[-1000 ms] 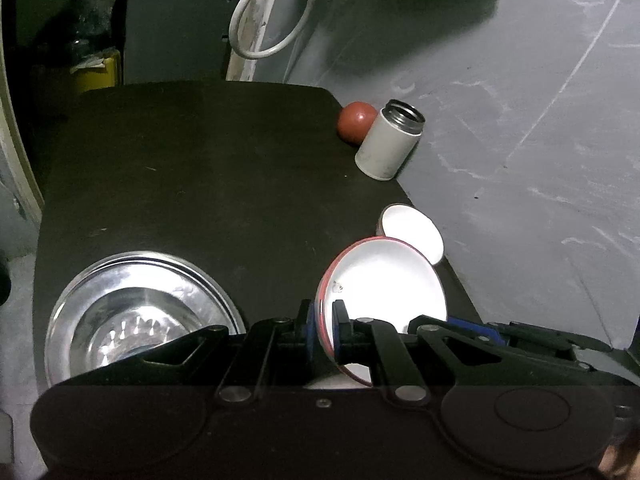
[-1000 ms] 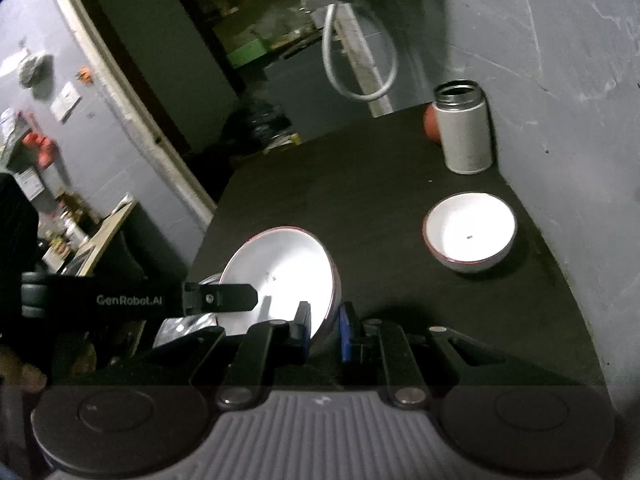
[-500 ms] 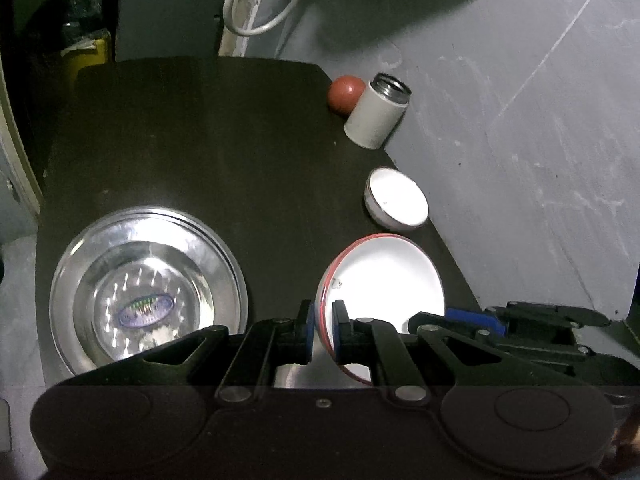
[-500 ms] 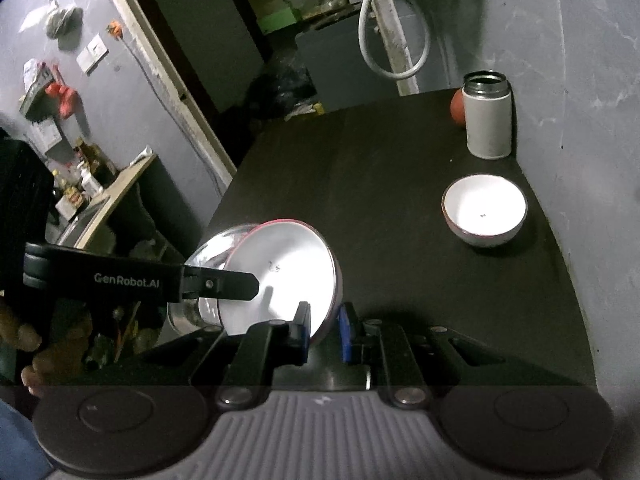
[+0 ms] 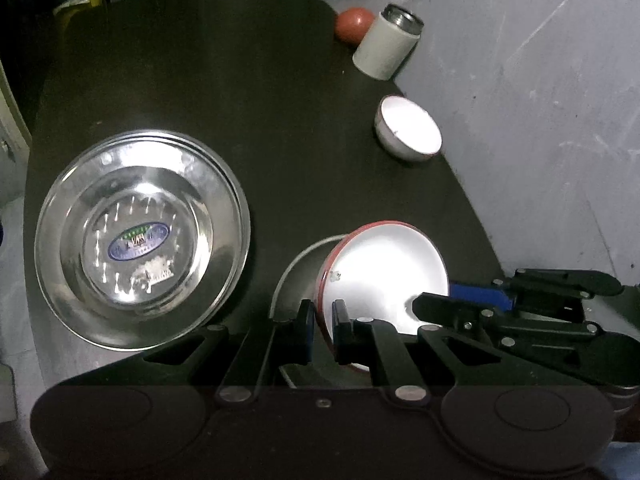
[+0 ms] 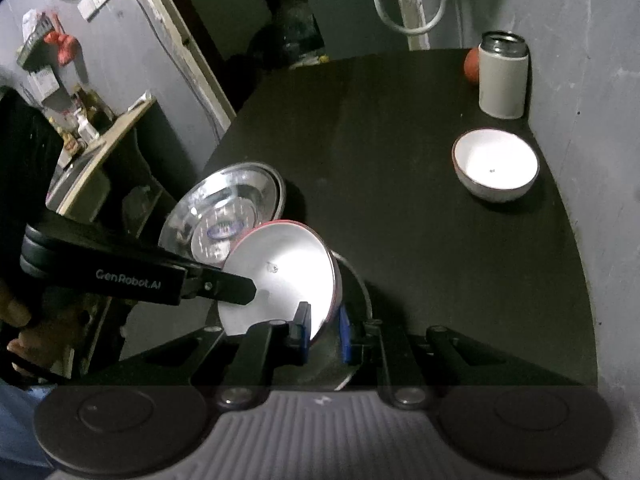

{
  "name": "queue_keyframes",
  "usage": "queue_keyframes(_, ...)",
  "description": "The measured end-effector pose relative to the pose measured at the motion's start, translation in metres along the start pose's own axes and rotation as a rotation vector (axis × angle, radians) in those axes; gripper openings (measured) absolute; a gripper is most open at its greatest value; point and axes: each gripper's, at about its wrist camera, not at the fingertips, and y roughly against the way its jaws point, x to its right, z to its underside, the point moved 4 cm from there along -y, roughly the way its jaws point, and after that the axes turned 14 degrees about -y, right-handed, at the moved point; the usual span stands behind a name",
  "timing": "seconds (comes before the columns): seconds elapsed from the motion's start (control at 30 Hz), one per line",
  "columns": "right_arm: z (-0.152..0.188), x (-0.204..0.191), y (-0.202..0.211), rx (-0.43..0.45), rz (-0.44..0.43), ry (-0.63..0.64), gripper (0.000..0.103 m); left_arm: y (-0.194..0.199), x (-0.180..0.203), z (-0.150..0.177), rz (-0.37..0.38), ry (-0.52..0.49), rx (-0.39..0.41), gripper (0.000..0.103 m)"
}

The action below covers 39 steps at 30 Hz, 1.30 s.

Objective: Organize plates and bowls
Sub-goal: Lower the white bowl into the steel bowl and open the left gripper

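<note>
Both tongs, left and right, pinch the tilted white plate at the table's near edge, the steel bowl probably nearer the left.

"GenRobot.AI" on the left gripper

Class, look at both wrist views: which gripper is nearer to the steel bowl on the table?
Left. The left gripper, gripping the red-rimmed bowl, sits beside the steel bowl; the right gripper holds that bowl's far rim, farther off.
</note>
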Motion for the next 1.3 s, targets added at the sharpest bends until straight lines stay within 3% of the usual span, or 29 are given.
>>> queue_keyframes(0.7,0.008,-0.004,-0.016,-0.136,0.016,0.053,0.026,-0.024,0.003,0.005,-0.008,-0.025,-0.158,0.016)
queue_keyframes(1.3,0.005,-0.004,-0.015,-0.123,0.017,0.051,0.03,-0.024,0.003,0.002,-0.011,-0.036,-0.157,0.026)
